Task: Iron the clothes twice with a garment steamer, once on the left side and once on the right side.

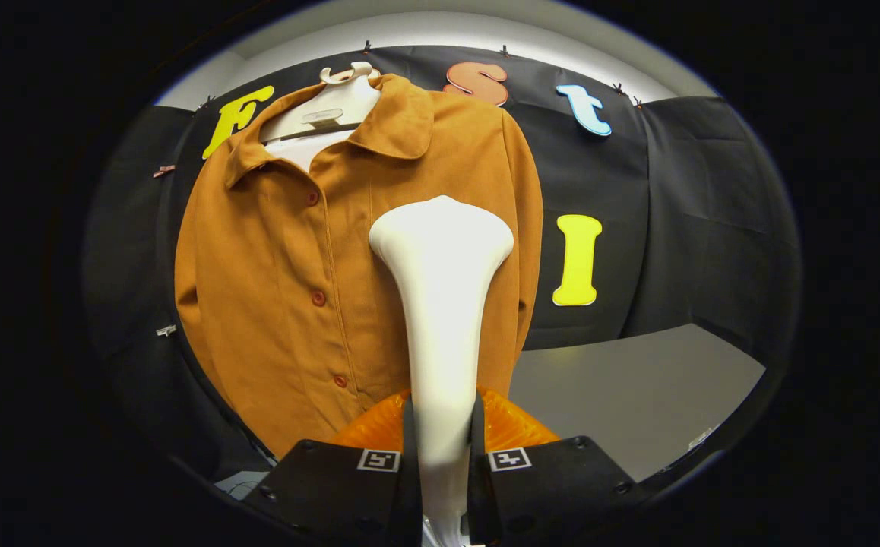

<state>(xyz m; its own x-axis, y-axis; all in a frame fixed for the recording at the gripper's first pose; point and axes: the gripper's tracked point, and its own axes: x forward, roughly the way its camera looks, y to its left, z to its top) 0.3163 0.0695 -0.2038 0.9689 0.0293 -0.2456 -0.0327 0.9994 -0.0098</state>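
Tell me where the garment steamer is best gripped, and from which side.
Grip the garment steamer on its narrow handle, from behind and below, as the gripper does now: jaws closed on both flanks, wide head left free to face the shirt.

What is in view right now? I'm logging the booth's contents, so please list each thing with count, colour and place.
Shirt: one, brown-orange, buttoned, hanging on the hanger against the booth wall, beyond the fingers.
Hanger: one, cream, inside the shirt's collar.
Garment steamer: one, white, handle between the fingers, head in front of the shirt's panel beside the button row.
Table: one, grey, beside the shirt's hem.
Gripper: one, both fingers pressed on the steamer's handle.
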